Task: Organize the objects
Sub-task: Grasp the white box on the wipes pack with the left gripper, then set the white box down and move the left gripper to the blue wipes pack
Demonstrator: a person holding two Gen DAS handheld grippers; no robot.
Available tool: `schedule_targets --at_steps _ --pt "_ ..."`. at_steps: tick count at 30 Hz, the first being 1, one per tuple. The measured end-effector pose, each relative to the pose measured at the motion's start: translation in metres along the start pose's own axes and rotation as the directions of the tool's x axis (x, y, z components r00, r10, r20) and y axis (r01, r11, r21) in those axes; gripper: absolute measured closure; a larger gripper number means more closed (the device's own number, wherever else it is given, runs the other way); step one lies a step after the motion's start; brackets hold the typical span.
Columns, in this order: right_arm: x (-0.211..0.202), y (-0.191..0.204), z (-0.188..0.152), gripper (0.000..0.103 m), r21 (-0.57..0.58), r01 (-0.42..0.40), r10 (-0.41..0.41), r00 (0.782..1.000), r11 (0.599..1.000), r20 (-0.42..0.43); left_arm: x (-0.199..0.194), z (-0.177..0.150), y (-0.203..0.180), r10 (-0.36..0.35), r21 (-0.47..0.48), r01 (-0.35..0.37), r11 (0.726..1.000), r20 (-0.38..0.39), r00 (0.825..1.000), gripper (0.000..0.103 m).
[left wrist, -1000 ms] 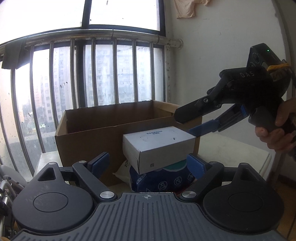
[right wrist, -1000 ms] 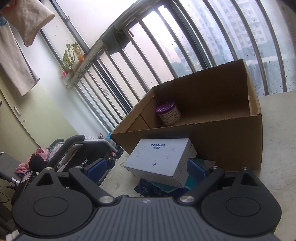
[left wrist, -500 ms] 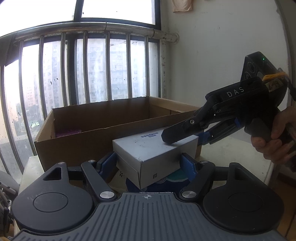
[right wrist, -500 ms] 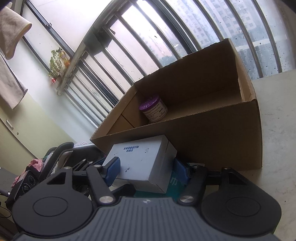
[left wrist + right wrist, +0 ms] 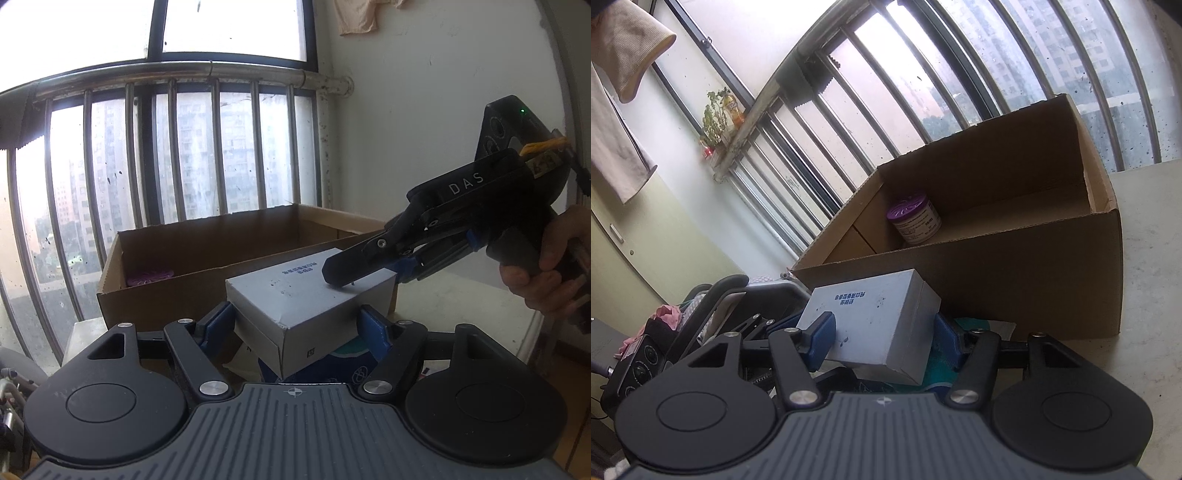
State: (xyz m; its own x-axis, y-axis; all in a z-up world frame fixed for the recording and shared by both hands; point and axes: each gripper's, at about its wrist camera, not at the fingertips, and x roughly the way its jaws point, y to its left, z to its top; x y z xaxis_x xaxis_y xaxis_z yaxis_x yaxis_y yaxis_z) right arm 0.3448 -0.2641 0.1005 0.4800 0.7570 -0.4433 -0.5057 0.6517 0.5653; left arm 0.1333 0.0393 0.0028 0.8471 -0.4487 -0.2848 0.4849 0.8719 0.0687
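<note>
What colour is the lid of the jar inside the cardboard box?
Purple; the jar's lid shows best in the right wrist view.

Left tongs [image 5: 297, 326] clamped; right tongs [image 5: 882, 341] closing.

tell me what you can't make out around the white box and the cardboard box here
- Blue packet under the white box: mostly covered by it in both views, so what it is stays unclear.
- Purple-lidded jar: in the left wrist view the cardboard box wall hides all but its lid.
- Print on the white box: too small to read.
- Right gripper closing round the white box: far pad's contact is hidden behind it.
</note>
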Motion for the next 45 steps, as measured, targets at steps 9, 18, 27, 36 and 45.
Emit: schedule_targets --at_steps 9,18,27,36,45 --pt "0.014 0.037 -0.014 0.04 -0.031 -0.05 0.048 0.998 0.998 -0.044 -0.04 -0.004 0.008 0.043 -0.002 -0.043 0.999 -0.021 0.999 0.03" --pt "0.048 0.071 -0.039 0.04 -0.046 -0.075 0.069 0.991 0.996 -0.119 -0.067 -0.024 0.032 0.083 -0.026 -0.086 0.996 -0.095 0.992 0.03" --pt "0.08 0.085 -0.064 0.04 -0.067 -0.054 0.041 0.982 0.996 -0.186 -0.077 -0.055 0.052 0.076 -0.051 -0.085 0.995 -0.162 0.984 0.03" --pt "0.096 0.093 -0.076 0.04 -0.135 0.004 -0.034 0.976 0.991 -0.217 -0.069 -0.076 0.067 0.058 -0.078 -0.073 0.994 -0.185 0.981 0.03" --pt "0.1 0.094 -0.074 0.04 -0.152 0.029 -0.062 0.973 0.988 -0.221 -0.065 -0.077 0.07 0.052 -0.113 -0.074 0.991 -0.184 0.982 0.029"
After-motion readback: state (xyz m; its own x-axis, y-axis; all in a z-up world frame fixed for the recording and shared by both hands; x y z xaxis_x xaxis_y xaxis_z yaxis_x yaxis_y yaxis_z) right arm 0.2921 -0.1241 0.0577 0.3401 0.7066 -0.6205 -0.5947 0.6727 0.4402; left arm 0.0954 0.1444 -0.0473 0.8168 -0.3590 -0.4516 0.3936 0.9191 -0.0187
